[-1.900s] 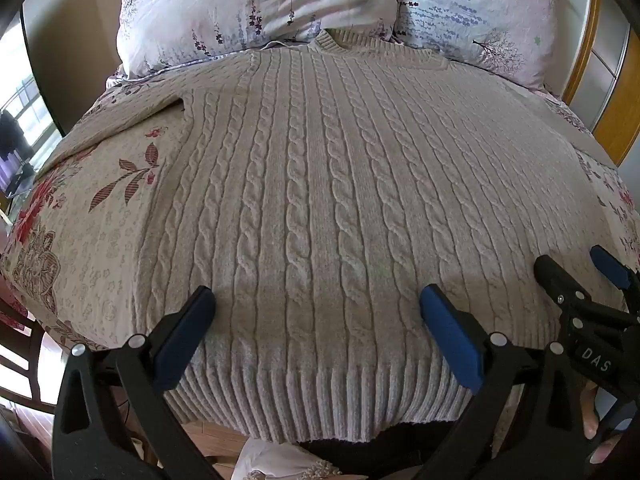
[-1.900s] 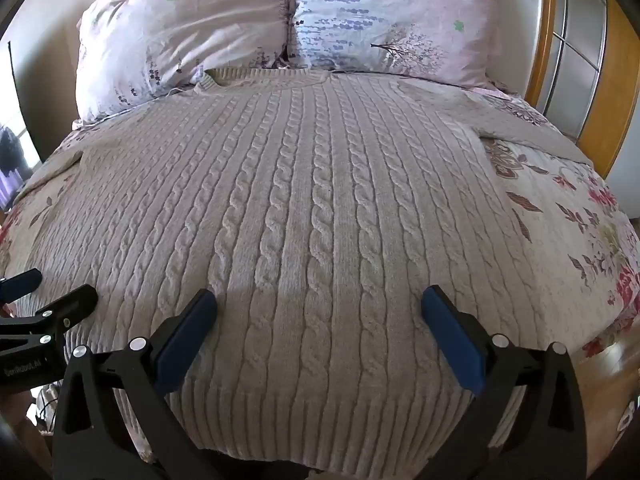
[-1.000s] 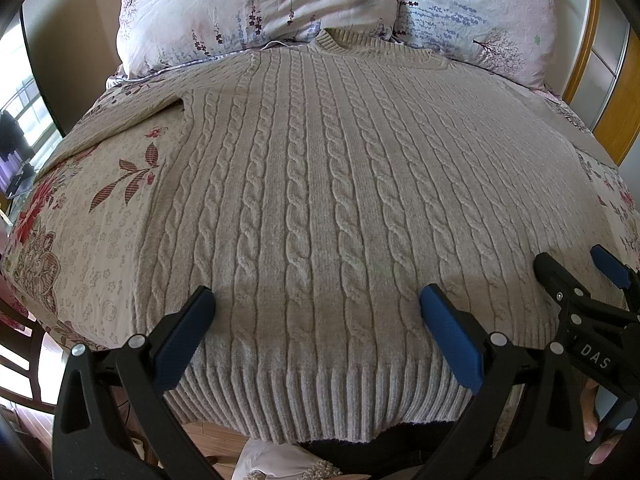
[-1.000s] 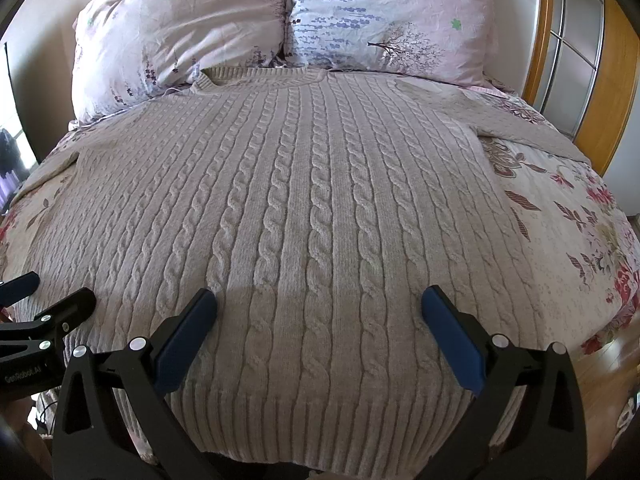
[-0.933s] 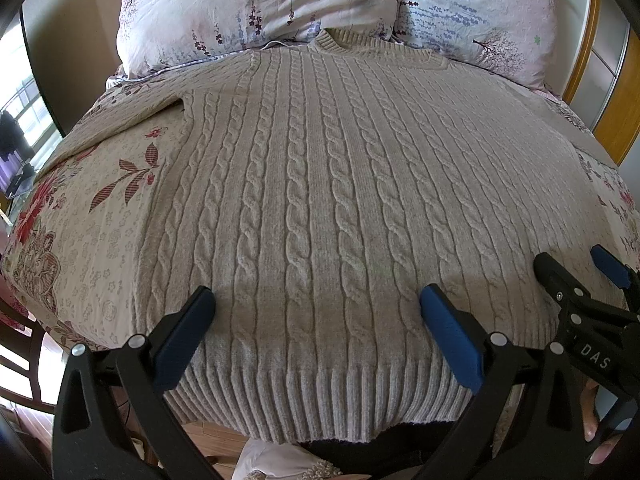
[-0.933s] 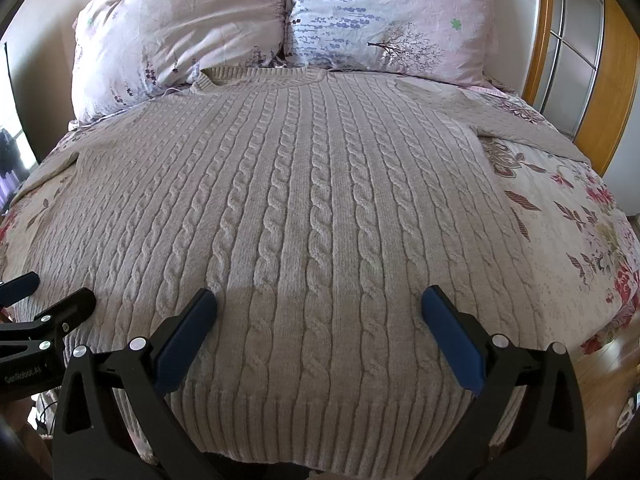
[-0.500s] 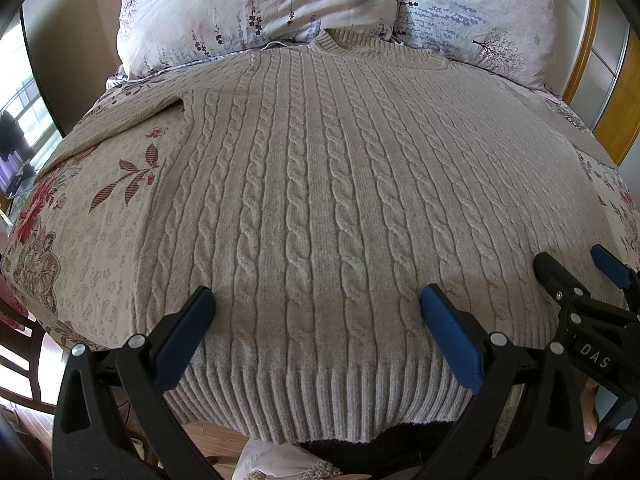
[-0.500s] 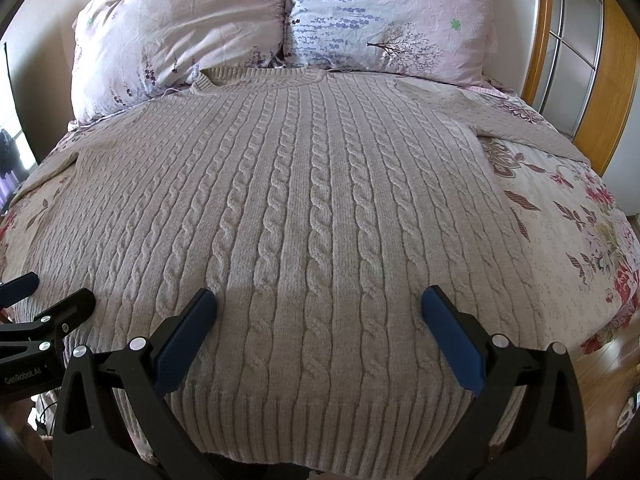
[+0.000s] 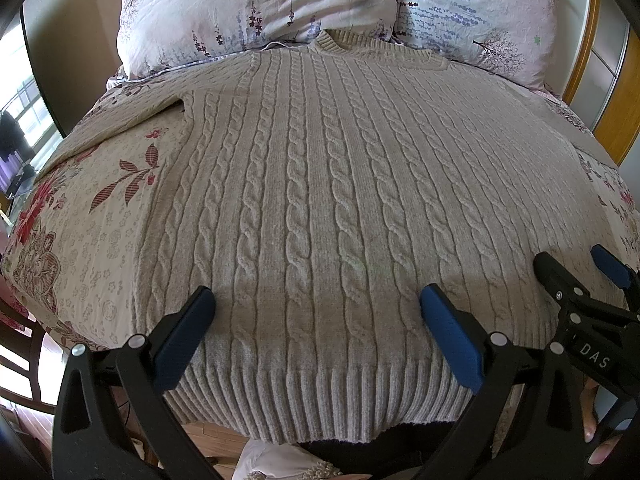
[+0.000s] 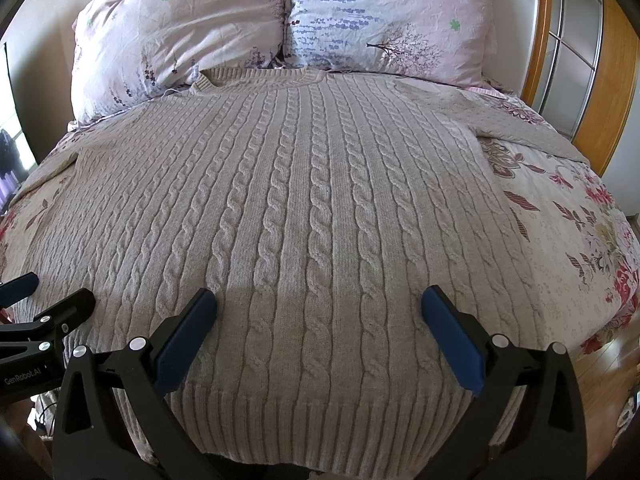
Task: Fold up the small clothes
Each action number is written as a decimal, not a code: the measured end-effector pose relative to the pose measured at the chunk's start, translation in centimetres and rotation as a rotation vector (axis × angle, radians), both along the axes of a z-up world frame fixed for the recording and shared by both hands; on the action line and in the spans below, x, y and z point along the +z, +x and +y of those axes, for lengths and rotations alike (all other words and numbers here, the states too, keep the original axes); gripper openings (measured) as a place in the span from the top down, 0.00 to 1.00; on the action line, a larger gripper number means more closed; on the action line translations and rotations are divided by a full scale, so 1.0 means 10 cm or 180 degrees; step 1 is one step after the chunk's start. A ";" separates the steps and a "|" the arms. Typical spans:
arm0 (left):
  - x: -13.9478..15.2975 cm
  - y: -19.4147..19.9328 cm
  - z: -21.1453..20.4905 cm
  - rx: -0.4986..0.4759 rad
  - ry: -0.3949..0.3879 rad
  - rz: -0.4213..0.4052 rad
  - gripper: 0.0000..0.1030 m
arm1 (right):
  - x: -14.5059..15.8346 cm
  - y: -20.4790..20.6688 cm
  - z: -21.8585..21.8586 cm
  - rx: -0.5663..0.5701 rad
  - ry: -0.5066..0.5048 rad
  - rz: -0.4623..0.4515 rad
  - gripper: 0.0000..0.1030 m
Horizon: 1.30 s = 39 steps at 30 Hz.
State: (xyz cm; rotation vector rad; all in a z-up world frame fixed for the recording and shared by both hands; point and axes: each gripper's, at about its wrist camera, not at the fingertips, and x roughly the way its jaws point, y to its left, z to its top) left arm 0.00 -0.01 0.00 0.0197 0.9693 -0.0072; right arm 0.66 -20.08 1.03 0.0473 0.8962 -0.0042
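A beige cable-knit sweater (image 9: 320, 184) lies flat and face up on the bed, collar by the pillows, ribbed hem (image 9: 320, 400) nearest me. It fills the right wrist view (image 10: 312, 208) too. My left gripper (image 9: 316, 320) is open and empty, just above the hem's left half. My right gripper (image 10: 318, 320) is open and empty above the hem's right half; it also shows in the left wrist view (image 9: 576, 276). The left gripper shows at the left edge of the right wrist view (image 10: 52, 292). The sleeves spread out to both sides.
A floral bedspread (image 9: 80, 220) covers the bed. Two pink floral pillows (image 10: 180, 24) stand at the head. A wooden frame with glass panels (image 10: 592, 60) stands at the right. A dark chair (image 9: 16, 360) and wooden floor lie below the bed's front edge.
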 end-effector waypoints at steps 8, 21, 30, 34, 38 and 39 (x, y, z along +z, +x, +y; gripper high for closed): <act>0.00 0.00 0.00 0.0000 0.0001 -0.0001 0.02 | 0.00 0.00 0.00 0.0000 0.0000 0.0000 0.01; 0.00 0.00 0.00 -0.0002 0.0003 -0.0002 0.02 | 0.00 0.00 0.00 0.0002 -0.0003 -0.0004 0.01; 0.00 0.00 0.00 0.0001 0.0002 -0.0003 0.02 | 0.01 -0.01 0.00 -0.0001 -0.0005 -0.0008 0.01; 0.00 0.00 0.00 0.0001 0.0003 0.0002 0.02 | 0.01 -0.01 0.00 0.0001 -0.0006 -0.0008 0.01; 0.00 0.04 -0.01 -0.0010 0.0007 0.0099 0.02 | 0.01 0.01 -0.01 0.0074 -0.0013 0.0009 0.01; 0.01 0.05 -0.01 -0.0017 0.0012 0.0130 0.02 | 0.01 0.02 -0.02 0.0112 -0.0011 0.0019 0.01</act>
